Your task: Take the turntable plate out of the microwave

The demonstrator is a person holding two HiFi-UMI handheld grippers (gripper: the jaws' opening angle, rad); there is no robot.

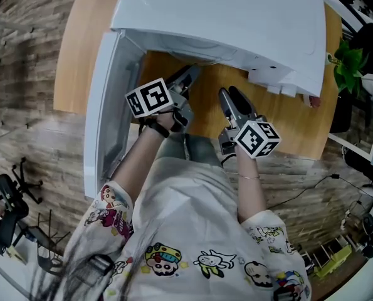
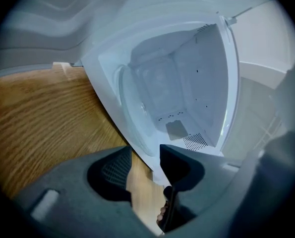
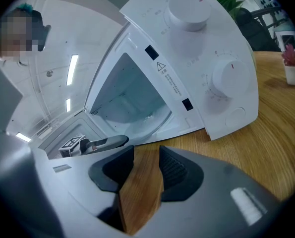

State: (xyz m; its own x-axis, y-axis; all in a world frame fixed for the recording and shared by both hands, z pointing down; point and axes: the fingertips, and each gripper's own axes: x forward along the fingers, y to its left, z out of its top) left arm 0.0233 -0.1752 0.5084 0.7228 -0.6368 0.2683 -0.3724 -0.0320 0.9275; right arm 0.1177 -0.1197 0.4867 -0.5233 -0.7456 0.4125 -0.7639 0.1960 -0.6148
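Observation:
The white microwave [image 1: 236, 17] stands on the wooden table [image 1: 79, 49] with its door [image 1: 105, 105] swung open to the left. In the left gripper view the glass turntable plate [image 2: 135, 110] lies on the cavity floor, its curved rim showing faintly. It also shows pale inside the opening in the right gripper view [image 3: 140, 117]. The microwave's top hides it in the head view. My left gripper [image 1: 191, 73] [image 2: 146, 150] is open just in front of the opening, holding nothing. My right gripper [image 1: 231, 94] [image 3: 146, 152] is open beside it, a little further back, over bare wood.
The control panel with two dials [image 3: 226, 78] is on the microwave's right side. A green plant [image 1: 349, 64] stands past the table's right edge, and a small potted plant [image 3: 291, 63] sits on the table. An office chair [image 1: 10, 199] stands on the floor at left.

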